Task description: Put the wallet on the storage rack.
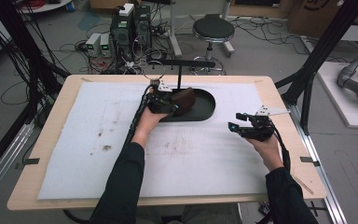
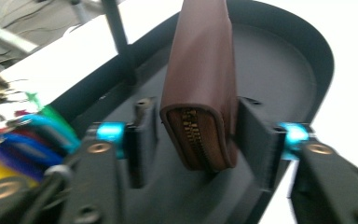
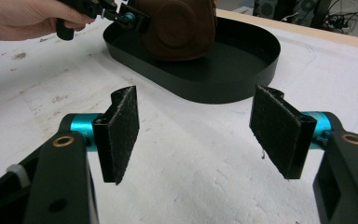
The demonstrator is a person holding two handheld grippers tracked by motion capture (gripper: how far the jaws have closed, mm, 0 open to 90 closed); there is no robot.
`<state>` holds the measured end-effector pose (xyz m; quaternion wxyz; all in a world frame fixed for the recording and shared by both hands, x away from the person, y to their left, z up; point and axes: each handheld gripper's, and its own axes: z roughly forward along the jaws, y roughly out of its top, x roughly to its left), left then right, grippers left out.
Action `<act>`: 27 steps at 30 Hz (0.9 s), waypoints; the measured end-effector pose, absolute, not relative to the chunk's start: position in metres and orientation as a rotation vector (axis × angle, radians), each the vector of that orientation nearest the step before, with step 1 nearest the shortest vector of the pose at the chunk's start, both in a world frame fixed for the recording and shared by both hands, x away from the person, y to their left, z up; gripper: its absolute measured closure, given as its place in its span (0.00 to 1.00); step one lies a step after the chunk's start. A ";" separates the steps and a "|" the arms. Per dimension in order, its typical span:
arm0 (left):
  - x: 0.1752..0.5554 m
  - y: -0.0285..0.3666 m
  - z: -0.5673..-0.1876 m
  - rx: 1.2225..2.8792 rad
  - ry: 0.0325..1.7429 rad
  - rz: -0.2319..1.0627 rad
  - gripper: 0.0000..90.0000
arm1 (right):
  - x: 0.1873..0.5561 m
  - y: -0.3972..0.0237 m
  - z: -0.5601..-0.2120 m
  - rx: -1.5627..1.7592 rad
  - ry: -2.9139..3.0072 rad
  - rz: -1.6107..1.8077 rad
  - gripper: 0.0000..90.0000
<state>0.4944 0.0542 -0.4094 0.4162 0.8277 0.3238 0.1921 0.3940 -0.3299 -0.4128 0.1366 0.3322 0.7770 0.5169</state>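
RIGHT: right gripper (image 1: 238, 122) at 4 o'clock on the table (image 1: 42, 140), jaws spread, empty | LEFT: left gripper (image 2: 198, 135) spread around brown zip pouch (image 2: 200, 79), pads clear | POUCH: on edge in black oval tray (image 3: 261, 56), 12 o'clock | STEP: release appears done | NEXT: back out straight, no snagging.

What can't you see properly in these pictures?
- Left gripper, high view: its tips are lost against the brown wallet, too small and dark.
- Wallet, left gripper view: its top is cut off by the picture edge; whether the right pad touches it is blurred.
- Black tray, right gripper view: the wallet hides part of its floor.
- Right gripper: open over the white mat.
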 end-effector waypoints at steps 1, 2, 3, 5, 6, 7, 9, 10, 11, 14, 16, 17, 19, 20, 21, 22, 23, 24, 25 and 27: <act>0.495 0.055 -0.408 2.083 0.825 0.497 0.49 | 0.394 -0.330 -0.413 0.962 2.250 1.496 0.37; 0.494 0.056 -0.408 2.079 0.837 0.506 0.47 | 0.394 -0.330 -0.413 0.963 2.251 1.495 0.37; 0.494 0.056 -0.408 2.079 0.837 0.506 0.46 | 0.394 -0.330 -0.413 0.962 2.249 1.495 0.37; 0.494 0.060 -0.406 2.090 0.858 0.512 0.43 | 0.394 -0.330 -0.412 0.962 2.248 1.498 0.37; 0.493 0.061 -0.405 2.091 0.869 0.526 0.42 | 0.394 -0.330 -0.412 0.960 2.246 1.498 0.37; 0.493 0.061 -0.405 2.091 0.869 0.526 0.39 | 0.394 -0.330 -0.412 0.960 2.246 1.498 0.37; 0.491 0.064 -0.401 2.077 0.881 0.553 0.38 | 0.394 -0.330 -0.412 0.957 2.245 1.496 0.37; 0.486 0.068 -0.397 2.057 0.871 0.561 0.38 | 0.394 -0.331 -0.412 0.959 2.243 1.500 0.37; 0.486 0.068 -0.397 2.057 0.871 0.561 0.38 | 0.394 -0.331 -0.412 0.962 2.244 1.499 0.37; 0.474 0.075 -0.391 2.051 0.843 0.558 0.38 | 0.393 -0.330 -0.412 0.960 2.240 1.501 0.37; 0.466 0.080 -0.388 2.032 0.822 0.571 0.37 | 0.393 -0.330 -0.412 0.958 2.240 1.497 0.37; 0.460 0.083 -0.386 2.025 0.808 0.571 0.37 | 0.393 -0.330 -0.412 0.958 2.242 1.494 0.37; 0.456 0.086 -0.384 2.014 0.795 0.569 0.37 | 0.393 -0.330 -0.412 0.955 2.241 1.497 0.37; 0.448 0.092 -0.381 2.010 0.784 0.565 0.37 | 0.393 -0.329 -0.411 0.955 2.242 1.493 0.37; 0.448 0.092 -0.381 2.010 0.784 0.565 0.37 | 0.393 -0.329 -0.411 0.955 2.242 1.493 0.37; 0.437 0.098 -0.378 1.996 0.771 0.573 0.36 | 0.392 -0.329 -0.411 0.954 2.245 1.493 0.37; 0.437 0.098 -0.378 1.996 0.771 0.573 0.36 | 0.392 -0.329 -0.411 0.954 2.245 1.493 0.37; 0.424 0.105 -0.375 1.980 0.751 0.575 0.36 | 0.392 -0.329 -0.411 0.954 2.244 1.490 0.37; 0.424 0.105 -0.375 1.980 0.751 0.575 0.36 | 0.392 -0.329 -0.411 0.954 2.244 1.490 0.37; 0.412 0.110 -0.373 1.973 0.731 0.579 0.36 | 0.392 -0.329 -0.411 0.960 2.245 1.490 0.37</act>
